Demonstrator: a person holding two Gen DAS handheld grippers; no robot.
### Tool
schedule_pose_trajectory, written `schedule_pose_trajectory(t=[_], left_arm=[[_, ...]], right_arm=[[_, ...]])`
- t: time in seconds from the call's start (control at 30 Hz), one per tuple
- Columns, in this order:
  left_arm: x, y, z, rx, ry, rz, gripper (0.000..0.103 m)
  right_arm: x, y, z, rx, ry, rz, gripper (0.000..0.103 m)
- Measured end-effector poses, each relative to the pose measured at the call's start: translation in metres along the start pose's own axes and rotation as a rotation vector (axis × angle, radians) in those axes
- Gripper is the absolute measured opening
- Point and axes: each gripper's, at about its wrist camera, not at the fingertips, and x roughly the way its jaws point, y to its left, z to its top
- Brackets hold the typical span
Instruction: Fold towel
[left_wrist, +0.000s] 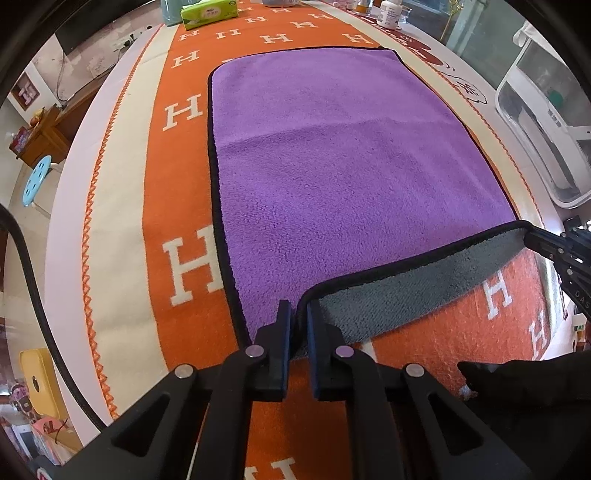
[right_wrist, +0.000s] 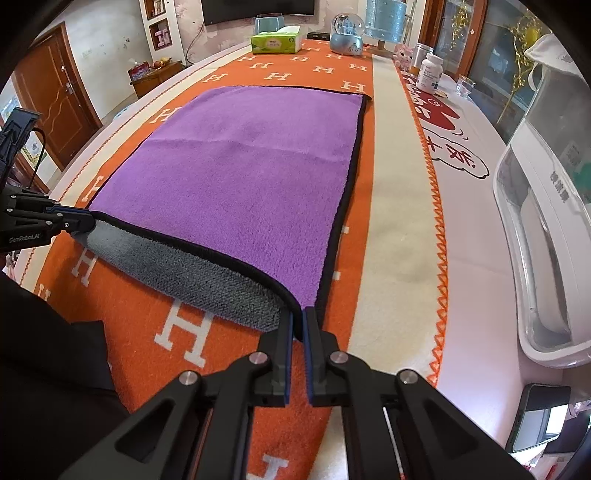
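A purple towel (left_wrist: 351, 155) with a black hem and a grey underside lies flat on the orange cloth; it also shows in the right wrist view (right_wrist: 243, 177). Its near edge is lifted, so the grey underside (left_wrist: 417, 291) shows. My left gripper (left_wrist: 300, 314) is shut on the near left corner of the towel. My right gripper (right_wrist: 298, 319) is shut on the near right corner. Each gripper shows at the edge of the other's view: the right gripper (left_wrist: 535, 238) and the left gripper (right_wrist: 79, 221).
An orange cloth with white H letters (right_wrist: 184, 332) covers the table. A green tissue box (right_wrist: 277, 42), a snow globe (right_wrist: 347, 35) and a pill bottle (right_wrist: 430, 74) stand at the far end. A white plastic bin (right_wrist: 535, 266) and a phone (right_wrist: 539, 417) are on the right.
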Motion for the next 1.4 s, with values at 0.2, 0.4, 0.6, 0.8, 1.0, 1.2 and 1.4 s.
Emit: schedule_pose_trajectory(t=[0.2,0.4,0.6,0.8,1.0,1.2,1.4], left_arm=[[-0.003,0.0,-0.001,0.0,-0.005,0.012,0.006],[-0.015,0.002,0.004,0.011,-0.022,0.026,0.006],[-0.037,0.003,0.017,0.026,-0.052,0.05,0.006],[-0.065,0.01,0.042,0.025,-0.132,0.071,0.006],[-0.083,0.016,0.078,0.044,-0.226,0.112,0.006],[-0.091,0.026,0.115,0.024,-0.31,0.145,0.005],[-0.087,0.035,0.154,-0.008,-0.372,0.183,0.005]], right_arm=[[-0.002,0.0,0.002,-0.013,-0.012,-0.001,0.004],[-0.011,-0.001,0.009,-0.024,-0.03,0.007,0.004],[-0.026,-0.004,0.024,-0.028,-0.077,0.013,0.004],[-0.04,-0.008,0.05,-0.046,-0.139,-0.004,0.004],[-0.048,-0.018,0.085,-0.046,-0.225,-0.026,0.004],[-0.046,-0.028,0.122,-0.046,-0.31,-0.055,0.004],[-0.033,-0.039,0.16,-0.025,-0.383,-0.078,0.005]])
